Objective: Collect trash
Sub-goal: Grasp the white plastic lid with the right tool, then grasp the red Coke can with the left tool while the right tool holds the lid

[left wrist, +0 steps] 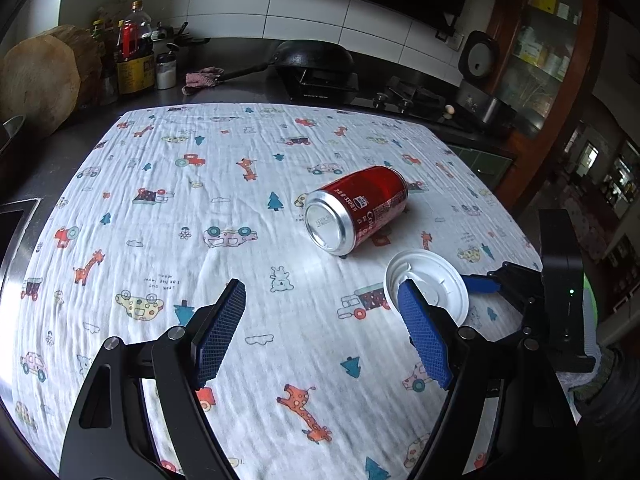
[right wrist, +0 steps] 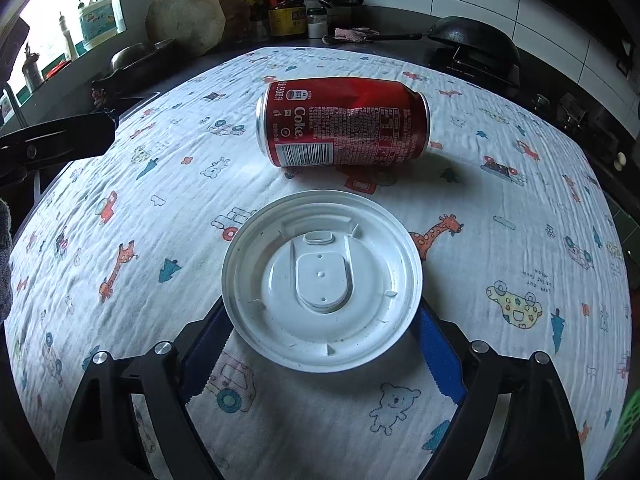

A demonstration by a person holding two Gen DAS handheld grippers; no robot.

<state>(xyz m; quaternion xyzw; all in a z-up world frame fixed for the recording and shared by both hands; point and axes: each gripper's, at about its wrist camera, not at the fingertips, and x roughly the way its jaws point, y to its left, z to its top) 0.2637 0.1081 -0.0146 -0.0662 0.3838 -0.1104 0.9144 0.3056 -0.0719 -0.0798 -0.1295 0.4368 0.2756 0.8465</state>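
Observation:
A dented red Coke can [left wrist: 356,208] lies on its side on the patterned cloth [left wrist: 200,208]; it also shows in the right wrist view [right wrist: 344,122]. A white plastic cup lid [right wrist: 322,284] sits upside down between the blue pads of my right gripper [right wrist: 322,344], which close on its rim. In the left wrist view the lid [left wrist: 432,284] is at the right, with the right gripper [left wrist: 480,284] behind it. My left gripper [left wrist: 320,332] is open and empty, hovering over the cloth short of the can.
A black wok [left wrist: 312,56] on a cooker stands behind the cloth. Bottles [left wrist: 134,56] and a wooden chopping block [left wrist: 40,76] are at the back left. A sink edge [left wrist: 16,232] lies at the left. A gas hob [left wrist: 412,98] is at the back right.

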